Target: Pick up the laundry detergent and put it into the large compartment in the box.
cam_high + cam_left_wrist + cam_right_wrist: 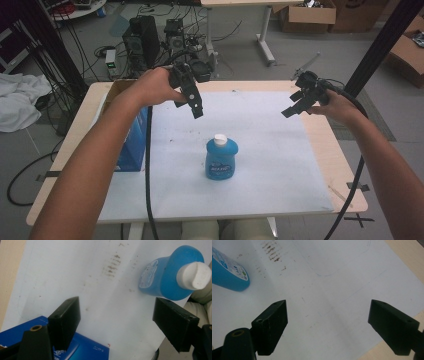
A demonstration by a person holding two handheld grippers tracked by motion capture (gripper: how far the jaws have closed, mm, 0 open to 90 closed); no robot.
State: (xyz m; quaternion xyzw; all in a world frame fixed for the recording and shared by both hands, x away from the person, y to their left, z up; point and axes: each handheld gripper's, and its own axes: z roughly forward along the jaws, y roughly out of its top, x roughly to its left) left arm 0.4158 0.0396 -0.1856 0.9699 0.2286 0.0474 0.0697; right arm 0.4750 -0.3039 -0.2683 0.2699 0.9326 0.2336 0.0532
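We look down on a pale wooden desk (325, 145) with a white sheet (260, 150) spread over most of its top, cluttered floor and cables beyond it. At the sheet's left edge stands a blue box (131, 145), partly behind the person's left forearm. Near the middle of the sheet a blue bottle (221, 159) with a white cap (220, 139) stands upright, touching nothing else.

Both arms are raised over the far half of the desk. The left hand-held gripper (196, 107) hangs above and behind the bottle, angled down toward it; in the left gripper view its jaws stand wide apart with nothing between them, the bottle (165, 275) lying ahead and to one side and a corner of the blue box (82, 350) just below. The right hand-held gripper (295, 107) is held well off to the right, near the desk's far corner, its jaws likewise spread wide and empty; the right gripper view shows bare sheet between them and only the bottle's lower body (227, 272) at the frame's edge.

We judge the work in hand to be a reach for the bottle, not yet begun in earnest. The risks lie in the approach: the bottle is rounded and smooth, so a grip closed off-centre or high near the cap could squeeze it sideways and tip it. A descent from the left that drifts low might also clip the blue box. Faint brown marks on the sheet suggest a surface that may slide under a push.
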